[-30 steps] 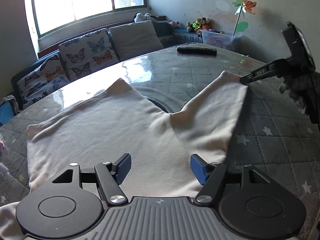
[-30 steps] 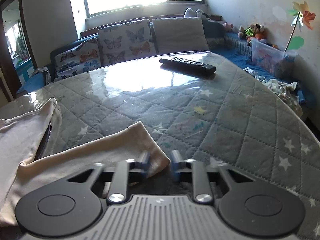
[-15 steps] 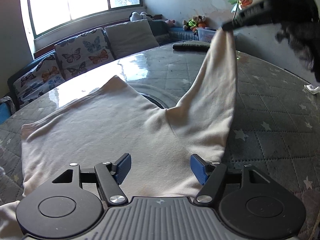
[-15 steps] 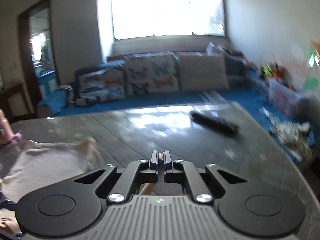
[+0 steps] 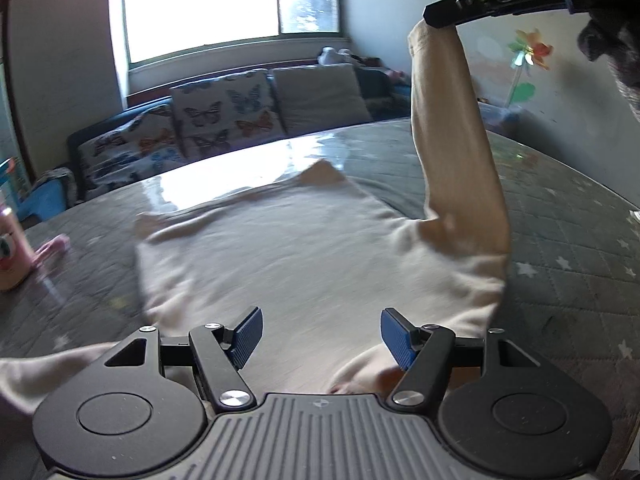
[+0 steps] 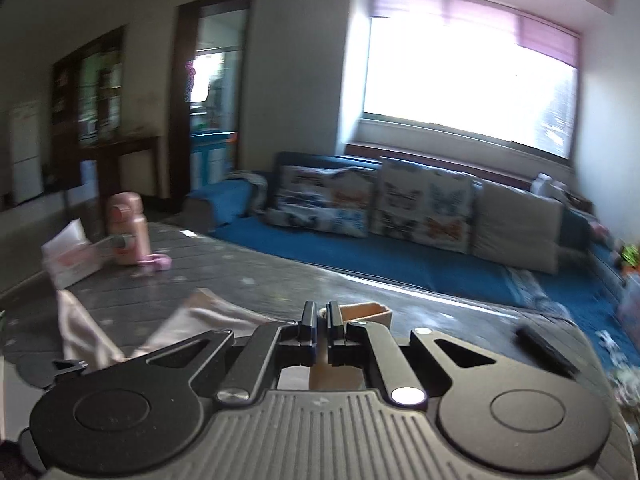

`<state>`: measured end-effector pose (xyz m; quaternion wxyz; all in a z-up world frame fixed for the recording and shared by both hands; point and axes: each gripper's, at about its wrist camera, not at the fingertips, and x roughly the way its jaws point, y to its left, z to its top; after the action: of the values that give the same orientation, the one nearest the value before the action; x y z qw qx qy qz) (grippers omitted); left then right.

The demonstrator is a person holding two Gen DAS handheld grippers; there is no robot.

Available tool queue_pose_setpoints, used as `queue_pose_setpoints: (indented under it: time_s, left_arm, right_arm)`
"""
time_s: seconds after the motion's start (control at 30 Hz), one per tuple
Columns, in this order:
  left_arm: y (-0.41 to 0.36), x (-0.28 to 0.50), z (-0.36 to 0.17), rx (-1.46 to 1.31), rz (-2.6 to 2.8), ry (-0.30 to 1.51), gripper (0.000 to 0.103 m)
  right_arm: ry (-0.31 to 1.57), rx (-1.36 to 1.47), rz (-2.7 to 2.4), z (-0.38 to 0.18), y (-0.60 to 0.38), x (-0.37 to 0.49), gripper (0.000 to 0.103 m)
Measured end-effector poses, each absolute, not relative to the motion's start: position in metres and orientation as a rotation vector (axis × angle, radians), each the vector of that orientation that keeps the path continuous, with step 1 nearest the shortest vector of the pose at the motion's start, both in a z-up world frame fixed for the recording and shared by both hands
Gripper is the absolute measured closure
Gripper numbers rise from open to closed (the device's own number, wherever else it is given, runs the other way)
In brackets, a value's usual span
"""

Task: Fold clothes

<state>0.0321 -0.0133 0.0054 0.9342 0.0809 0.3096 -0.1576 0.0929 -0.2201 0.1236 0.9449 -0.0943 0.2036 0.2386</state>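
Tabletop (image 5: 560,208): garment (image 5: 304,264) sleeve (image 5: 456,128) upright.

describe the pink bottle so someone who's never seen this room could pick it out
Start at the big round table with the grey quilted, star-printed cover in front of the blue sofa. At its far edge on the doorway side, beside a white tissue pack, stands the pink bottle. It is the only upright pink thing there; the cream garment lies flat.

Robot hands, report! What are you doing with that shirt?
Right gripper shut on sleeve, lifted high. Left gripper open over shirt. Nothing blocking.
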Motion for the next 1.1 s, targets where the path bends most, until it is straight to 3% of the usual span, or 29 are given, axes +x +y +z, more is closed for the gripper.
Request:
queue_pose_setpoints:
  time_s: [0.3,0.43,0.67,0.93,1.1]
  left_arm:
    - [0.029,0.011,0.005,0.111,-0.227,0.633,0.034]
    - [0.037,0.007,0.004,0.095,-0.202,0.637,0.034]
    - [0.04,0.004,0.006,0.096,-0.186,0.641,0.034]
    - [0.035,0.015,0.008,0.094,-0.188,0.628,0.036]
    - [0.028,0.029,0.003,0.094,-0.2,0.651,0.045]
  right_arm:
    - [0.461,-0.233,0.68,0.106,-0.143,0.078,0.099]
    - [0.499,-0.229,0.749,0.098,-0.129,0.069,0.093]
    - [0.531,-0.29,0.742,0.096,-0.151,0.063,0.089]
    - [0.748,-0.353,0.629,0.038,-0.198,0.079,0.085]
    - [0.8,-0.335,0.623,0.017,-0.207,0.079,0.085]
